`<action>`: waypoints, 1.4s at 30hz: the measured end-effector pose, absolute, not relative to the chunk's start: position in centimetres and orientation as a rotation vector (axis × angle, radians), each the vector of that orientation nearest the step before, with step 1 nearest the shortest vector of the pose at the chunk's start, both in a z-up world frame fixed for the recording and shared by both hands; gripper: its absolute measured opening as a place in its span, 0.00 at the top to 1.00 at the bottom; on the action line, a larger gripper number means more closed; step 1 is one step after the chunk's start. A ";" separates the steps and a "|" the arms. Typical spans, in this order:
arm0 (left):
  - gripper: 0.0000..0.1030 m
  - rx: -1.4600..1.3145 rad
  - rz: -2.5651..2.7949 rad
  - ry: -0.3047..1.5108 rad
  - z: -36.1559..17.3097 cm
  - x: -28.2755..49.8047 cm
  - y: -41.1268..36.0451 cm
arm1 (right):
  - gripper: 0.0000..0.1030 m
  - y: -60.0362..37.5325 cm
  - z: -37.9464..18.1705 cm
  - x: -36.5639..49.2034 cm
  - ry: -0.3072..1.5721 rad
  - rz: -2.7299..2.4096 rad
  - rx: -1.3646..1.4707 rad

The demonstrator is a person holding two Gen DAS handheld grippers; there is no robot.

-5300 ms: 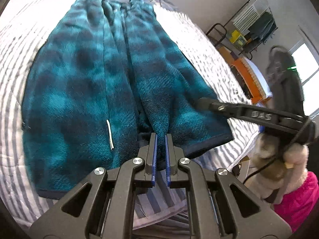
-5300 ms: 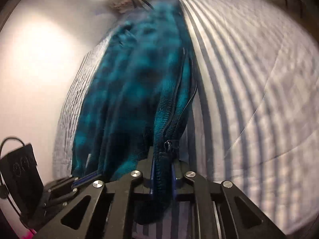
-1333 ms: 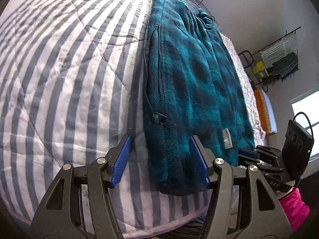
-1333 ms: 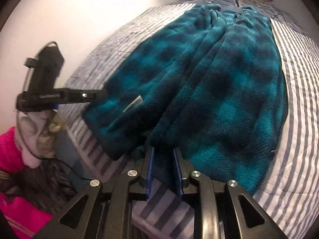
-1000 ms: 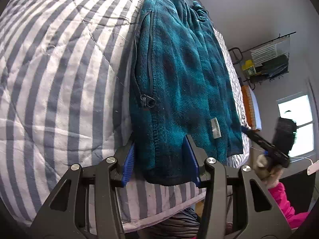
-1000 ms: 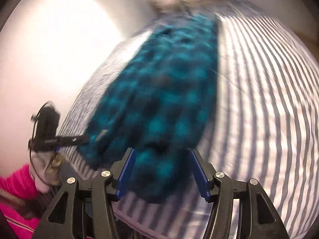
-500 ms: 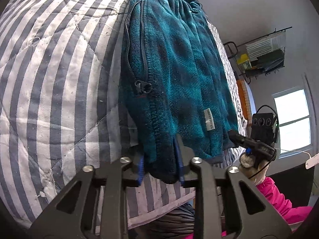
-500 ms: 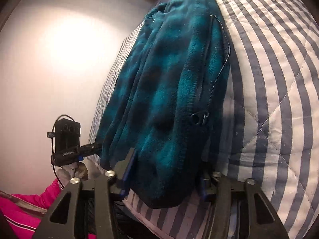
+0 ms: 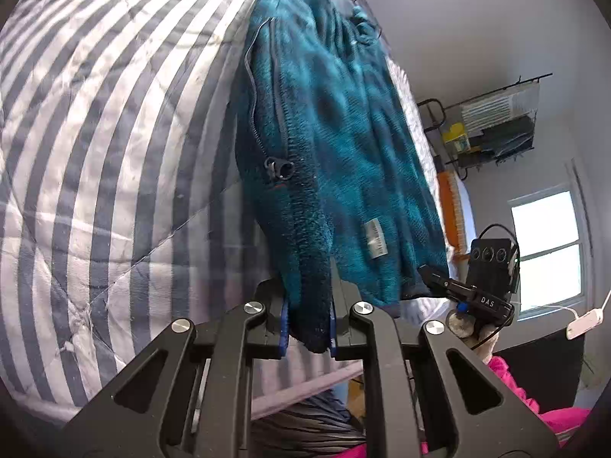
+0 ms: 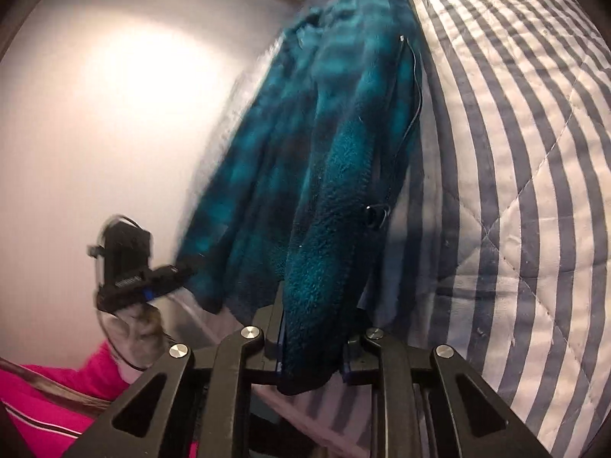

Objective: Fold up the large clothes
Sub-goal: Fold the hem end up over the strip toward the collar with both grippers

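Both grippers are closing on the bottom hem of the teal fleece jacket (image 9: 336, 145), which is lying lengthwise on the striped quilt (image 9: 114, 133), already folded narrow w/ the zipper pull (image 9: 280, 168) on the near left edge.

Left gripper (image 9: 307, 328) – jaws have just been closing, now pinching the near-left hem corner, fleece bunched thick between the pads. Right gripper (image 10: 313, 355) – same, jaws have just been closing, now clamped on the opposite hem corner; right-wrist view is blurred, so layer count is unclear.

Step in hand, as I'm reading it: getting a secure 2-corner grip before carrying the hem up toward the collar.

Doing it well:
- checking both pads are biting all layers, not just the top 1
- keeping both hands level & hem taut so the fold is landing square
- lifting only enough to clear the fleece – drag is bunching it
- watching the care label (image 9: 374, 238) side for slipping
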State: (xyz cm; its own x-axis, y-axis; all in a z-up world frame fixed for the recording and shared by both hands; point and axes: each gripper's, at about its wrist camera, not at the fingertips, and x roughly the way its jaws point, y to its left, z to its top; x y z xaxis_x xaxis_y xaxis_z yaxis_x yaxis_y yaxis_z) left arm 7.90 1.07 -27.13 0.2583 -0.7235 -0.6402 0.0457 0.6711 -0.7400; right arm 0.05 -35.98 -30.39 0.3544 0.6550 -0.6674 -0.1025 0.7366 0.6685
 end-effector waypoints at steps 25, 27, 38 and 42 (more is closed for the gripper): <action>0.88 -0.688 -0.556 0.987 -17.9 21.9 -1.0 | 0.82 -37.9 -20.6 10.0 0.898 0.504 0.691; 0.88 -0.703 -0.537 0.992 -18.6 23.8 -1.2 | 0.82 -38.2 -20.4 11.9 0.906 0.478 0.681; 0.88 -0.684 -0.420 1.082 -24.1 30.9 -2.9 | 0.82 -38.4 -24.5 20.5 1.015 0.324 0.657; 0.88 -0.674 -0.397 1.116 -26.3 32.1 -3.4 | 0.82 -38.9 -26.6 21.9 1.054 0.302 0.684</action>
State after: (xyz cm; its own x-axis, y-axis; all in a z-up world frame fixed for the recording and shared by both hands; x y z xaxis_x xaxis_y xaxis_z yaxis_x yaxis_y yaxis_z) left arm 32.08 -3.37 -26.25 0.4007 -0.6063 -0.6869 -0.0359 0.7388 -0.6730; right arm 21.86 -38.87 -26.59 0.4781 0.5374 -0.6946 0.0882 0.7575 0.6468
